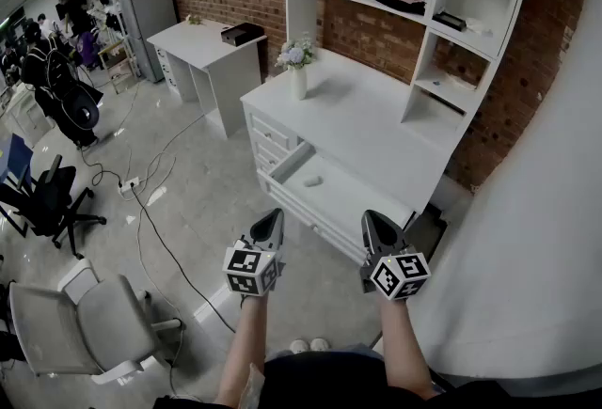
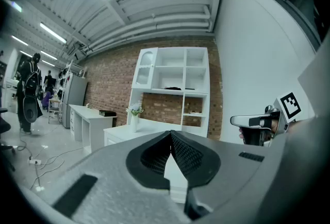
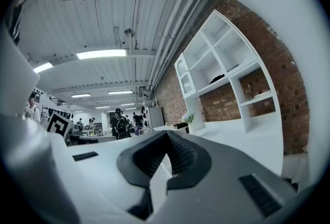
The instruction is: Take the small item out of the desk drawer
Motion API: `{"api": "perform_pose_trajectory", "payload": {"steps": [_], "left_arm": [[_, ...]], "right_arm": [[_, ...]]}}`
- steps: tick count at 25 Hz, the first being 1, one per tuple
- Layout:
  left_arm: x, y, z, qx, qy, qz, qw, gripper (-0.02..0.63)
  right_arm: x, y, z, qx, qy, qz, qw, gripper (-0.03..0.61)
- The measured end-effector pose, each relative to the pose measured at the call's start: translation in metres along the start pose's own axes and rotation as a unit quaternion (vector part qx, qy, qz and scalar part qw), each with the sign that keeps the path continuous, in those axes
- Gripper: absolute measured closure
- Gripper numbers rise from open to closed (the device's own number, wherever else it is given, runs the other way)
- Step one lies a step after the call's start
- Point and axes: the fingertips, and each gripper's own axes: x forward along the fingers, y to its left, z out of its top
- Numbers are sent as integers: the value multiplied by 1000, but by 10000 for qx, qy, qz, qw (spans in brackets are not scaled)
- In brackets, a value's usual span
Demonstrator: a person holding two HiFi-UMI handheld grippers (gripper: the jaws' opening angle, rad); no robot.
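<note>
Evidently the left gripper (image 1: 272, 215) and right gripper (image 1: 375, 218) had fingers clenched, empty; at twelve o'clock, a small white oval item (image 1: 313, 180) lay in the open white drawer (image 1: 356, 202).

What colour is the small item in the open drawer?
The small item looks white; head view best.

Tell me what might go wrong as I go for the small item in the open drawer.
1. The left gripper and the right gripper are both shut and empty. Reaching in without opening one would likely just shove the small item along the drawer.
2. The item is white and lies low in a white drawer, so a grip may slip off it.
3. A cable trails across the floor beside you. Stepping closer could snag it.
</note>
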Motion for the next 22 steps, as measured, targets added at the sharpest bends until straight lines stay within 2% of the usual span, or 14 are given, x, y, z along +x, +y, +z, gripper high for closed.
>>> {"api": "perform_pose_trajectory", "payload": {"steps": [12, 22], "left_arm": [[6, -3, -9, -49, 85, -3, 10000, 604], [5, -4, -19, -110, 168, -19, 9998, 604]], "right_arm": [[0, -2, 0, 36, -20, 54, 10000, 581], [-2, 8, -10, -150, 41, 121, 9998, 580]]}}
